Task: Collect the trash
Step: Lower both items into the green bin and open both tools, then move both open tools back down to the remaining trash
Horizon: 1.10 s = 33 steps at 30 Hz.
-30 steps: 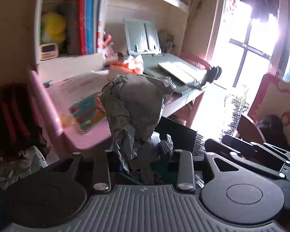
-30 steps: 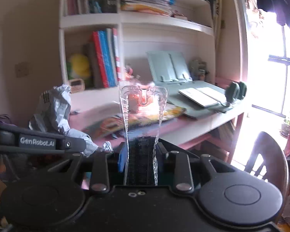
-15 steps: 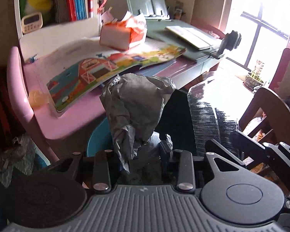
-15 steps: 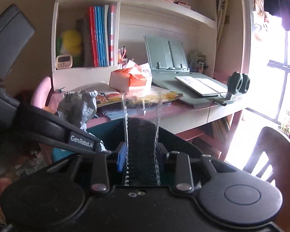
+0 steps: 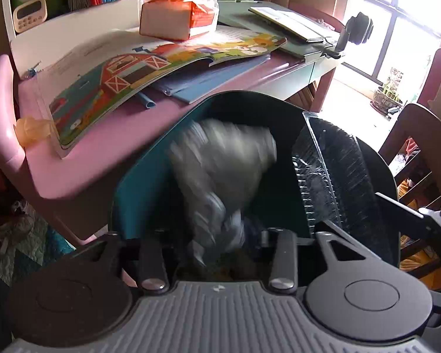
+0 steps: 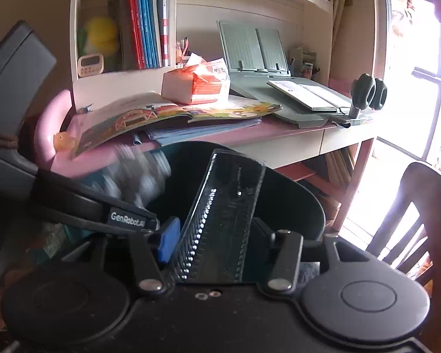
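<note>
My left gripper (image 5: 217,235) holds a crumpled grey plastic bag (image 5: 223,173), blurred by motion, over the open mouth of a dark teal trash bin (image 5: 150,170). The bag (image 6: 141,176) shows blurred at the bin's left in the right wrist view. My right gripper (image 6: 220,235) is shut on a clear plastic tray with a black inside (image 6: 226,214), held tilted over the bin (image 6: 294,203). That tray also shows in the left wrist view (image 5: 329,173) at the bin's right side.
A pink desk (image 5: 108,147) stands behind the bin with an open picture book (image 5: 150,70), a tissue pack (image 5: 173,20) and a grey book stand (image 6: 252,47). A yellowish crumpled wrapper (image 5: 29,129) lies at the desk's left edge. A wooden chair (image 6: 420,214) stands right.
Both grippers have moved down and forward to the trash bin. The grey bag now sits over the bin's mouth and is blurred by motion. The tray has tilted over the bin.
</note>
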Tool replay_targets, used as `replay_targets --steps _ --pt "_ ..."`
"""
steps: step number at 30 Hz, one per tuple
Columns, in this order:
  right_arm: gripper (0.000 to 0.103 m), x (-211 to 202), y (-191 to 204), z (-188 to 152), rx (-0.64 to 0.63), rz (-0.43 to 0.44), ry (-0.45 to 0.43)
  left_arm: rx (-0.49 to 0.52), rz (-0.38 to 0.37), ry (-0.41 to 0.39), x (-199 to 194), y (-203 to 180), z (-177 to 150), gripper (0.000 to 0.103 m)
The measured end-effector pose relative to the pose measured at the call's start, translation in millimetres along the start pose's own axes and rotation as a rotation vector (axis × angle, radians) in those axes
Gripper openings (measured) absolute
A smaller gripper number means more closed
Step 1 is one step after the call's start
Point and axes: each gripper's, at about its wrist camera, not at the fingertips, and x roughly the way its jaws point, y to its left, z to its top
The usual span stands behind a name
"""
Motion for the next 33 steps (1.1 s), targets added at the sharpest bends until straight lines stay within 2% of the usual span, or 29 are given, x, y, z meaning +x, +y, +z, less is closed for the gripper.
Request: replay_targets --steps 2,8,13,25,33 --pt "0.056 -4 0 -1 -0.007 -0.016 -0.002 -0.004 0.011 -0.008 -1 1 -2 0.061" --pt "0.059 -17 -4 1 0.002 0.008 -0.006 -0.037 -0.011 -0.036 -20 8 -4 0.074" --pt "0.06 -36 5 4 -0.027 -0.021 -0.032 -0.04 -0.025 -0.075 -49 13 -8 0.076" --pt "0.061 -104 41 6 -0.031 0.088 -0.07 -0.054 -0.014 -0.17 -143 43 -45 0.076" --pt "0.066 -137 90 -4 -0.062 0.198 -0.091 -0.085 0.018 -0.197 -196 92 -94 0.077"
